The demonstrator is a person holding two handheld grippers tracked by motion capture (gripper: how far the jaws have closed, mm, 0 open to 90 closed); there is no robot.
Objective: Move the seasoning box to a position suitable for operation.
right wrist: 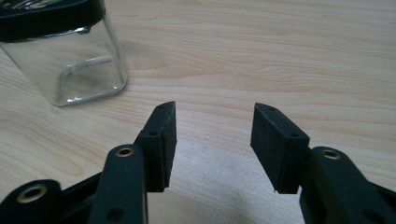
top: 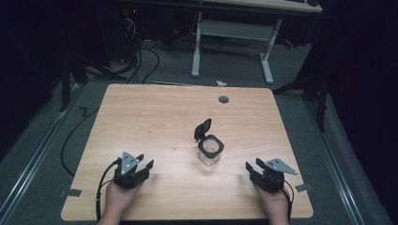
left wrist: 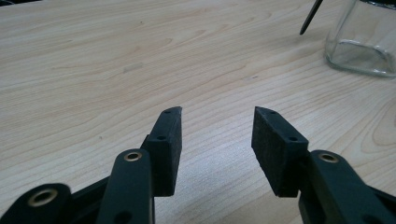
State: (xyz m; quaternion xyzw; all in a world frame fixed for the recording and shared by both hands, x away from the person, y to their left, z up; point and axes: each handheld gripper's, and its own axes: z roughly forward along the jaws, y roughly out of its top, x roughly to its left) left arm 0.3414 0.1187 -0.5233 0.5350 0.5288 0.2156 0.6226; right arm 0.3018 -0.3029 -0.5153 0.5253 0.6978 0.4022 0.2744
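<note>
Sitting ahead of both tools, the glass jar (top: 210, 152) is found forward and right of the left gripper (top: 139, 164) and forward-left of the right gripper (top: 252, 168); its black flip lid (top: 202, 129) is hinged up and open. Both sets of jaws are spread wide, nothing held. Glass like that is probably stiff, slick and breakable, so the flat side walls below the black collar would be pinched gently. Plenty of bare table (top: 141, 122) is left around it, edges well off.

Dim lab: cables (top: 141, 56), rails (top: 33, 159), desk frame (top: 234, 33)
</note>
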